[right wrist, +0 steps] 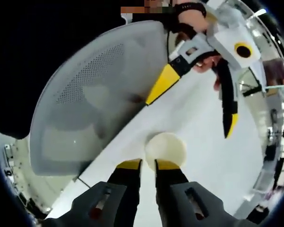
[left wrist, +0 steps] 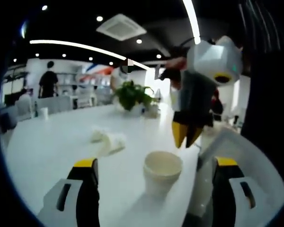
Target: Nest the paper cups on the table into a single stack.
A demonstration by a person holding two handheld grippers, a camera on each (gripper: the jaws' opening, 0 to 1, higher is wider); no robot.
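An upright white paper cup (left wrist: 162, 170) stands on the white table (left wrist: 52, 146), between the wide-apart jaws of my open left gripper (left wrist: 155, 163). Farther back on the table, two more paper cups (left wrist: 109, 141) lie on their sides. My right gripper (left wrist: 185, 136) hangs just above and behind the upright cup, its yellow tips together and empty. In the right gripper view the same cup (right wrist: 166, 149) sits just beyond my right gripper (right wrist: 148, 164), whose jaws are nearly touching. The left gripper (right wrist: 194, 109) reaches in from above the cup, spread open and held by a hand.
A grey mesh chair (right wrist: 94, 94) stands against the table edge beside the cup, seen also as a chair (left wrist: 248, 161) at the right. A potted plant (left wrist: 131, 94) sits at the table's far end. A person (left wrist: 48, 83) stands far off at the left.
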